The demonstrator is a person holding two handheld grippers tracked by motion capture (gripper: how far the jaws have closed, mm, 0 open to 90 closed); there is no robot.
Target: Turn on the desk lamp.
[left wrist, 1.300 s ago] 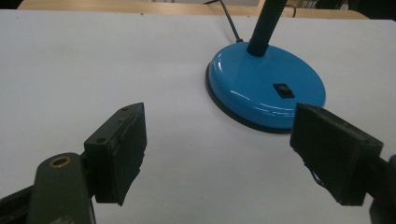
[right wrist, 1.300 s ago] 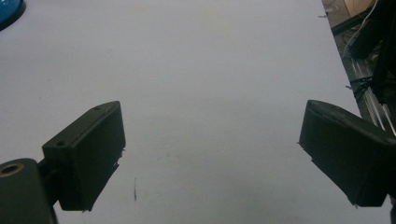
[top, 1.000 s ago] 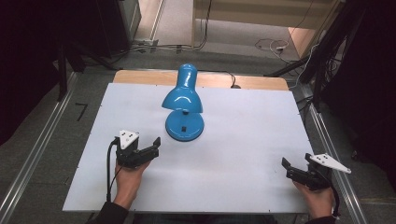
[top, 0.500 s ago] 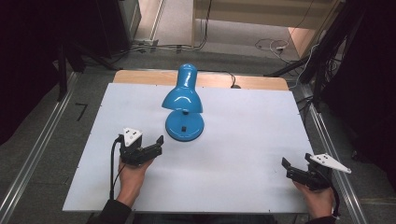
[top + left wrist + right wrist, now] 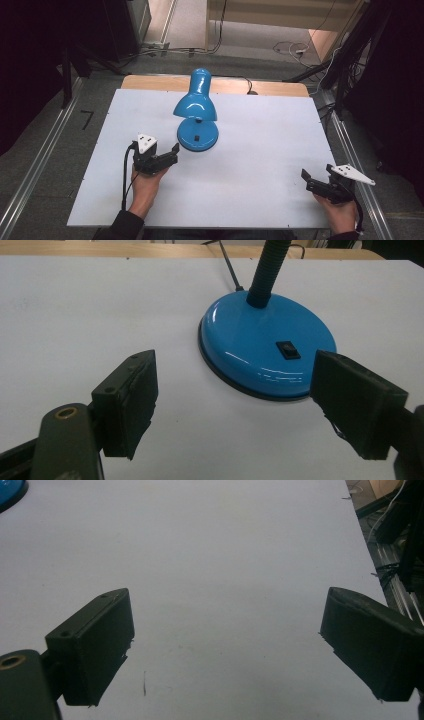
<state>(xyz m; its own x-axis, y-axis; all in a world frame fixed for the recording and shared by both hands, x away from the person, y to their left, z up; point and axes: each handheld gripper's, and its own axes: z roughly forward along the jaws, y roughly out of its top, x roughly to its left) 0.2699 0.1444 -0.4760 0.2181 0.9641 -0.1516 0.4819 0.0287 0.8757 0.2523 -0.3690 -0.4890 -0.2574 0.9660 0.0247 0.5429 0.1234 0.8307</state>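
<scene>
Reaching for the lamp [image 5: 196,122] mid-table, the left hand-held gripper [image 5: 165,157] is wide open, empty, just beside its base [image 5: 265,352]. Go slow and low. The right hand-held gripper [image 5: 320,185] waits open, empty.

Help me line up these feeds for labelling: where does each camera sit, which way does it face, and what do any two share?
High view: above the person's side, looking forward and down on the white table; both hands hold the left tongs and right tongs.
Left gripper view: on the left tongs, jaws apart, facing the blue lamp base and its black switch.
Right gripper view: on the right tongs, jaws apart, facing bare tabletop.
Shared: the high and left gripper views both show the lamp base.
</scene>
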